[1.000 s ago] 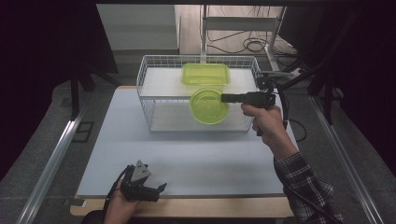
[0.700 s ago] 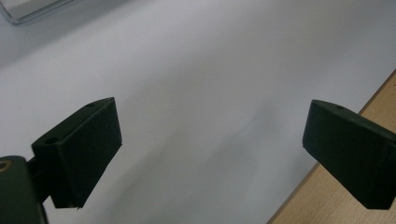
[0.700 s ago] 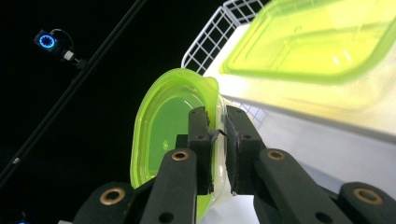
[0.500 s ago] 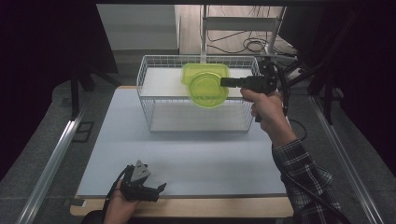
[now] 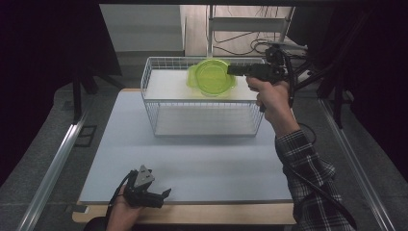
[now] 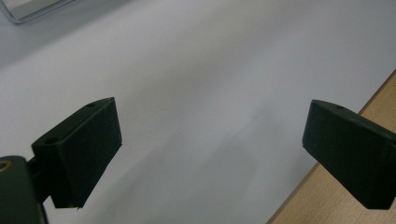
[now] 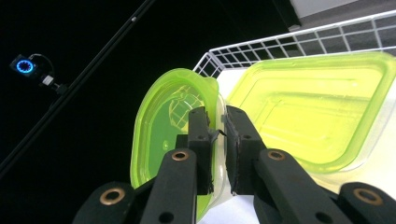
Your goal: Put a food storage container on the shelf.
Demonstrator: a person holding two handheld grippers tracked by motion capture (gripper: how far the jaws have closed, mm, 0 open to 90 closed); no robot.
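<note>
While the right hand is raised over the basket, the scene reads as follows:

Right gripper: held above the far right part of the wire basket; jaws drawn together on the rim of a green bowl.
Bowl and jaws: in the right gripper view the right gripper has one jaw inside the green bowl wall and one outside; the bowl stands on edge, its hollow turned away from the green tray.
Green tray: rectangular, lying on the white shelf in the wire basket, just beside the bowl; whether they touch cannot be told.
Left gripper: low at the near edge of the table, held in the left hand.
Left jaws: in the left gripper view the left gripper has its jaws wide apart, nothing between them, above the white mat by the wooden table edge.
</note>
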